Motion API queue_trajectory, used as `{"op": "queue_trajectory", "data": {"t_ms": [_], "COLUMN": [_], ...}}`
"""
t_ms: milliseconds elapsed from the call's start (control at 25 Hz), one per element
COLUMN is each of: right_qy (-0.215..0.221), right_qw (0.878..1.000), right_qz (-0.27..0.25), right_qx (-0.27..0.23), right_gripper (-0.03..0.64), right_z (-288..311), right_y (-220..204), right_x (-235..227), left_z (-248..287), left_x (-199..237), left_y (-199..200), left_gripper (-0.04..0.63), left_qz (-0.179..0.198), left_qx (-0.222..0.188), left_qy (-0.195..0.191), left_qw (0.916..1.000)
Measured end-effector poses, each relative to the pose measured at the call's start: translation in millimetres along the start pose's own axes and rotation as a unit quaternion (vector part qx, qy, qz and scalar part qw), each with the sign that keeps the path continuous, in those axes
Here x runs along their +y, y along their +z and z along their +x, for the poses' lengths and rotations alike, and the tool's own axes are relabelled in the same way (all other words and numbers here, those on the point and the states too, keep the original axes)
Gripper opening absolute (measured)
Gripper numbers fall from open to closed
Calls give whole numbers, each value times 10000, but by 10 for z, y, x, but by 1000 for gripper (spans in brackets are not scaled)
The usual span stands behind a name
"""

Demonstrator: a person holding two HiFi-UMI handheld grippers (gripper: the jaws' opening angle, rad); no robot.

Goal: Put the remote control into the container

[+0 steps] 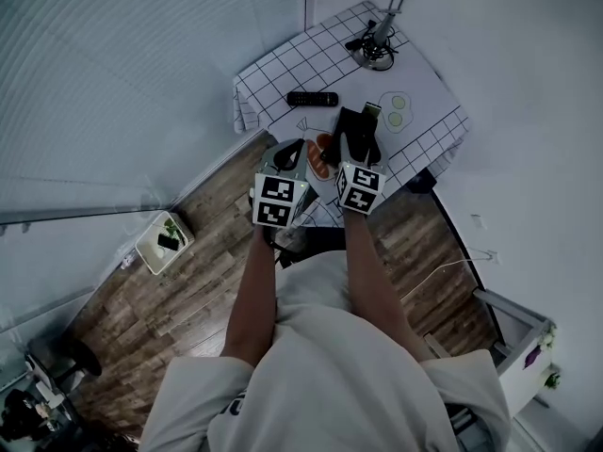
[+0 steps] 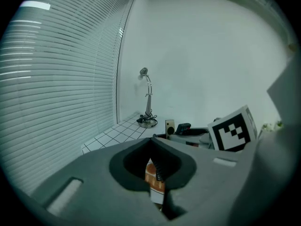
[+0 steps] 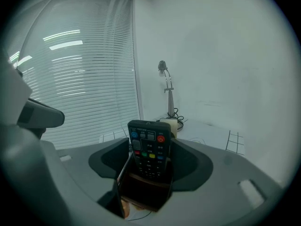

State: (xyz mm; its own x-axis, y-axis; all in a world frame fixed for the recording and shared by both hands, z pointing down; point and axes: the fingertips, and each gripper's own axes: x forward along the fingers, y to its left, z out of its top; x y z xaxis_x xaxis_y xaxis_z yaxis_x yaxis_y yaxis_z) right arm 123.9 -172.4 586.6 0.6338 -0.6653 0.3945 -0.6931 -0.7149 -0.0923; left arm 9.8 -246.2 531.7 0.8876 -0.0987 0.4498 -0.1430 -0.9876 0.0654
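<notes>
Remote [image 3: 149,142] pinched in R gripper [image 3: 147,160], upright in container [image 3: 141,194]; L gripper [image 2: 153,147] pressed together

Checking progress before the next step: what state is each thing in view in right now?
remote control: upright, lower end inside the container.
container: open-topped, remote control partly in it.
right hand-held gripper: shut on the remote control.
left hand-held gripper: shut.
second remote: lying flat on the checked cloth.
lamp: upright, unlit.
</notes>
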Motion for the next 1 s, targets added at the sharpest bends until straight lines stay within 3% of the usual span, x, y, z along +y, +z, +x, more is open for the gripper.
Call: {"op": "queue_trajectory", "data": {"t_ms": [400, 720, 840, 1000], "right_qy": [-55, -124, -150, -104], "right_qw": [9999, 9997, 9998, 9996], "right_qz": [-21, 83, -56, -239], "right_qx": [-97, -167, -126, -100], "right_gripper": [267, 138, 11, 2], "right_z": [-833, -1424, -1562, -1678], "right_y": [-195, -416, -473, -506], "right_x": [-42, 23, 53, 111], "left_z": [-374, -769, -821, -908], "left_x": [-521, -879, -950, -1027], "left_y": [-249, -477, -538, -562], "left_gripper": [5, 5, 5, 5], "left_qz": [69, 228, 349, 327], "left_qx": [130, 237, 213, 206], "left_qy": [-300, -488, -548, -601], "left_qw": [9994, 9983, 9977, 9974]}}
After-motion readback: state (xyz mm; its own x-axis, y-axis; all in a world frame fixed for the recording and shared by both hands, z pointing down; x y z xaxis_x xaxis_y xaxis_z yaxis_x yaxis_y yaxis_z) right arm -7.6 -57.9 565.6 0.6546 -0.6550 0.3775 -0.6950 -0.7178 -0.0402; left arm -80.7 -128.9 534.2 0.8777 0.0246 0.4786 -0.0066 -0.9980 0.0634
